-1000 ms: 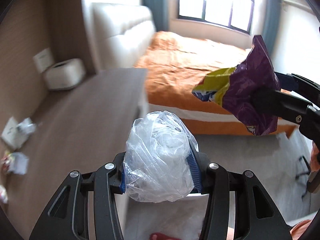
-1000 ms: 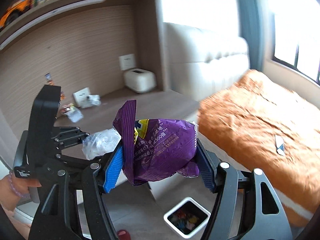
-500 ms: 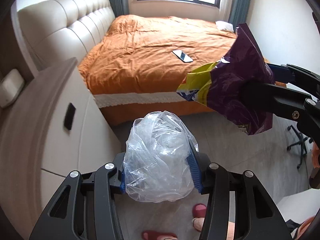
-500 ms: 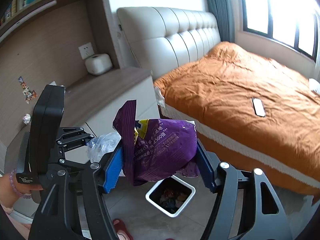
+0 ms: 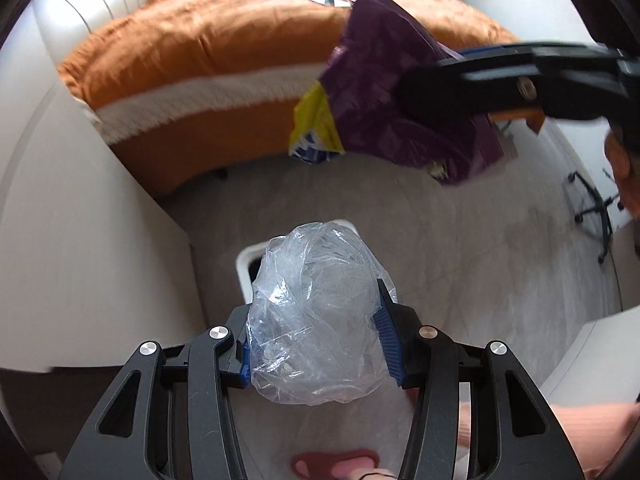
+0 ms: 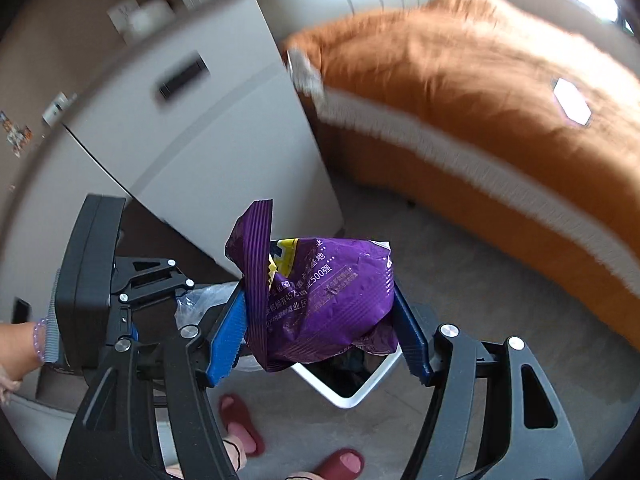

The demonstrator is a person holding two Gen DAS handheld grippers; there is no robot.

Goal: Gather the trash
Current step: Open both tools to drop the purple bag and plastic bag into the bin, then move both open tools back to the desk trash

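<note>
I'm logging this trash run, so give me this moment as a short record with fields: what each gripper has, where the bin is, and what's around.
left gripper: shut on a crumpled clear plastic bag
right gripper: shut on a purple snack bag
trash bin: white, on the floor, below both grippers, partly hidden by the bags
bin contents: dark, cannot tell what
bed: orange cover, beyond the bin
cabinet: white, next to the bed
status: both items held, not yet dropped
</note>
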